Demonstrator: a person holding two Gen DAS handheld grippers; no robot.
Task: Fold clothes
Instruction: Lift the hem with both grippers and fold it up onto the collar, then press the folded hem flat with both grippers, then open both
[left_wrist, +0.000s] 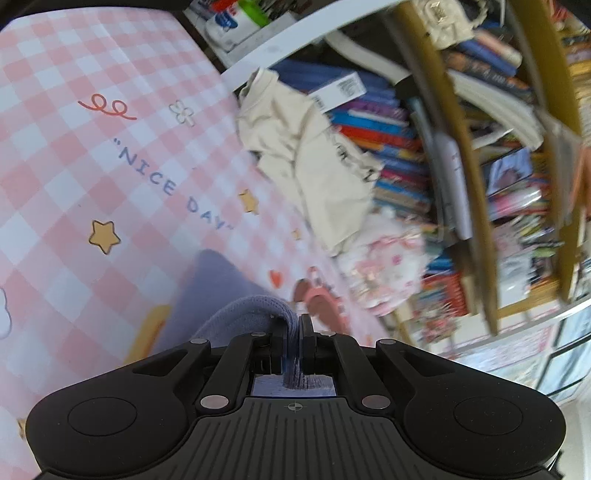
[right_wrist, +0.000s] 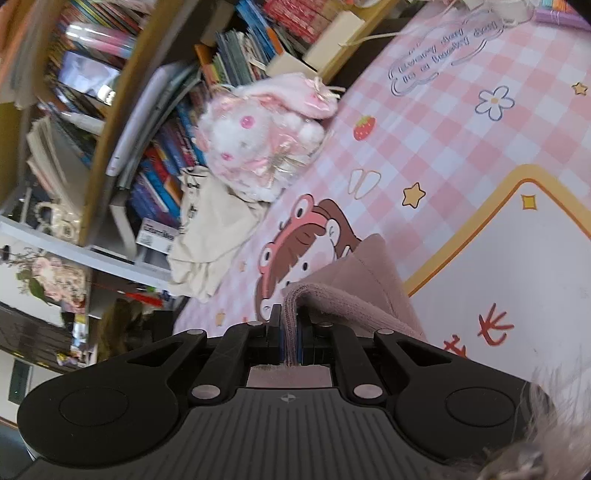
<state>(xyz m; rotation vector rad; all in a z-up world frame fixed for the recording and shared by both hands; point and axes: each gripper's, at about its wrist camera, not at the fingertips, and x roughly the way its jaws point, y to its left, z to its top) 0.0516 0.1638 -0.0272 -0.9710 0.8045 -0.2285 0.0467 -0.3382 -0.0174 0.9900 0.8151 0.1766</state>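
Note:
My left gripper is shut on a fold of a soft knitted garment that looks lilac in the left wrist view and hangs over the pink checked table cover. My right gripper is shut on another edge of what looks like the same garment, mauve-pink in the right wrist view, lifted above the cover. A crumpled cream garment lies at the table's far edge and also shows in the right wrist view.
A pink and white plush toy sits by the cream garment, also seen in the left wrist view. A crowded bookshelf stands right behind the table edge. Pale fluffy fabric shows at the lower right of the right wrist view.

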